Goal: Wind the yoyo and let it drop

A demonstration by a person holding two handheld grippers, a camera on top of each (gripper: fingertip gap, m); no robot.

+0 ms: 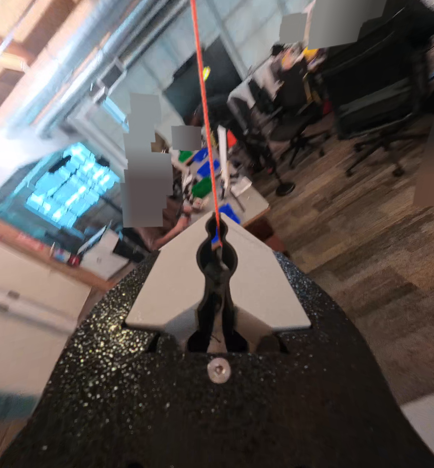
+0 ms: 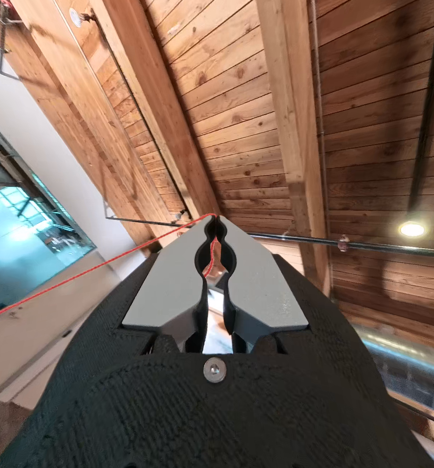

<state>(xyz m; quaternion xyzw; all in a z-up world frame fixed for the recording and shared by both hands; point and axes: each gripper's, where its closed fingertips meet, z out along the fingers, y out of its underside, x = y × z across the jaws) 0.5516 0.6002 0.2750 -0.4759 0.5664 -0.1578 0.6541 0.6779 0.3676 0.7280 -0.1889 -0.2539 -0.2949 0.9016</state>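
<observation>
In the left wrist view my left gripper (image 1: 215, 218) is shut, its grey fingers (image 1: 183, 273) meeting at the tips. The red yoyo string (image 1: 204, 106) runs taut from the jaw gap up and out of the top edge. It ends at a dark object (image 1: 218, 276) wedged in the gap, and I cannot tell if that is the yoyo. In the right wrist view my right gripper (image 2: 216, 217) points at the ceiling and is shut on the string (image 2: 96, 266) at its tips. The string runs down-left out of frame, and a short end hangs in the gap.
Ahead of the left gripper are a table (image 1: 254, 202) with blue and green bins, black office chairs (image 1: 378, 111) on a wood-pattern floor, and white cabinets (image 1: 33, 304) at left. Above the right gripper are a wooden plank ceiling (image 2: 236, 114), a black rod (image 2: 362, 245) and a lamp (image 2: 412, 229). One gripper's finger ends stand about 50 centimeters off the other's.
</observation>
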